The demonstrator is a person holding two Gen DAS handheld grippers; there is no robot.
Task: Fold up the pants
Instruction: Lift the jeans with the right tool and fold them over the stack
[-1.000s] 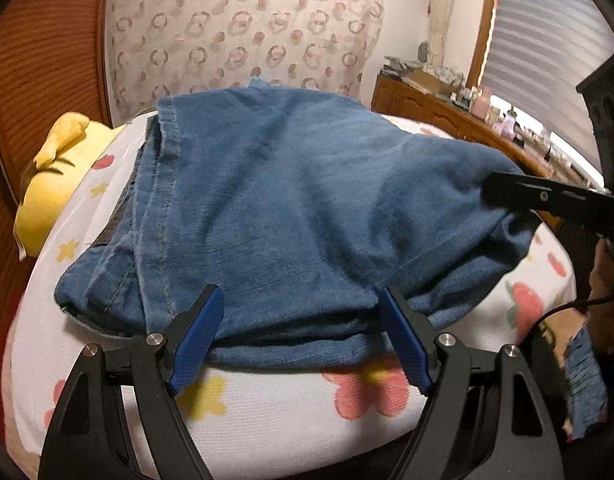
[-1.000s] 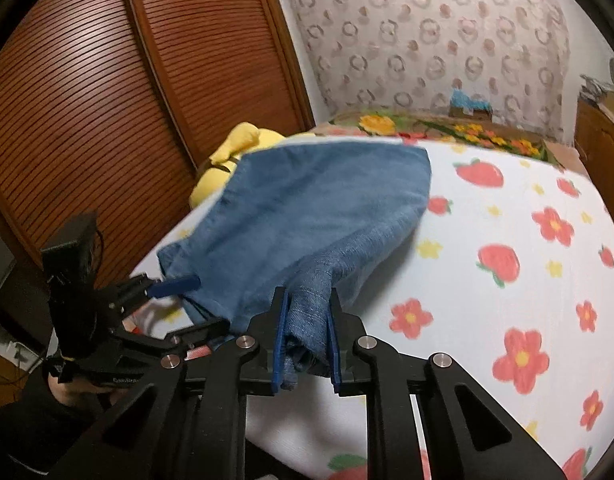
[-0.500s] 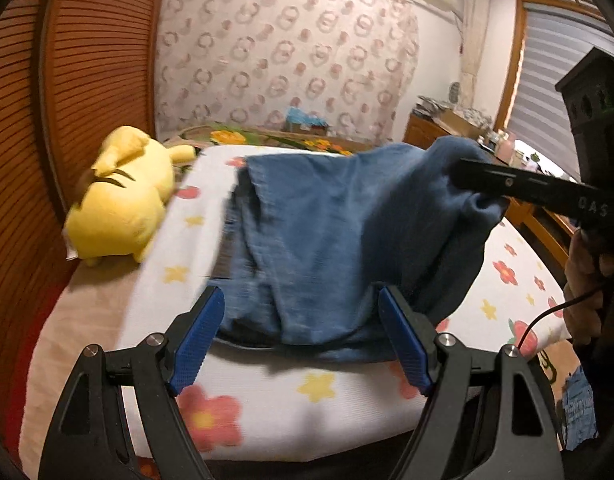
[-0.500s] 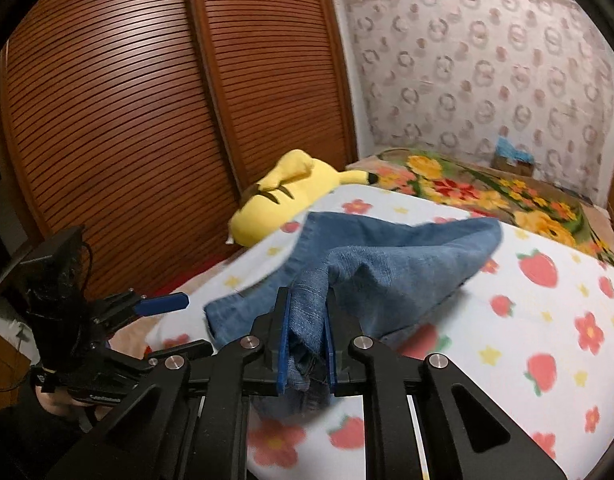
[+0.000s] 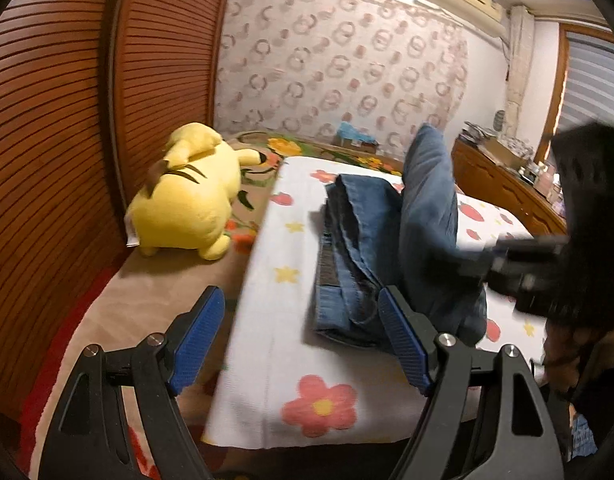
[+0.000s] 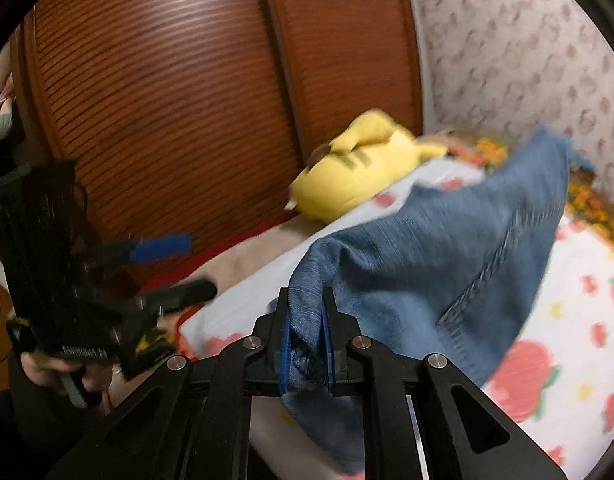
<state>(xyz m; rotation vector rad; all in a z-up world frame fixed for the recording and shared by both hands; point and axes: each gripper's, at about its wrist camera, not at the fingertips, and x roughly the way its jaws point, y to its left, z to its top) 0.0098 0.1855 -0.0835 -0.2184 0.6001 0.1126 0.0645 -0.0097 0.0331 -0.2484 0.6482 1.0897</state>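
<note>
The pants [image 6: 427,256] are held raised over the bed [image 5: 275,344] by the clenched right gripper [image 6: 306,344], the left gripper [image 5: 303,340] kept spread and empty.

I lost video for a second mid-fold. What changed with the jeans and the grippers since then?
The right gripper, clamped on the jeans throughout, has lifted its end off the bed, so that part now stands up instead of lying spread. The left gripper has backed away toward the plush toy side and remains open and empty.
</note>
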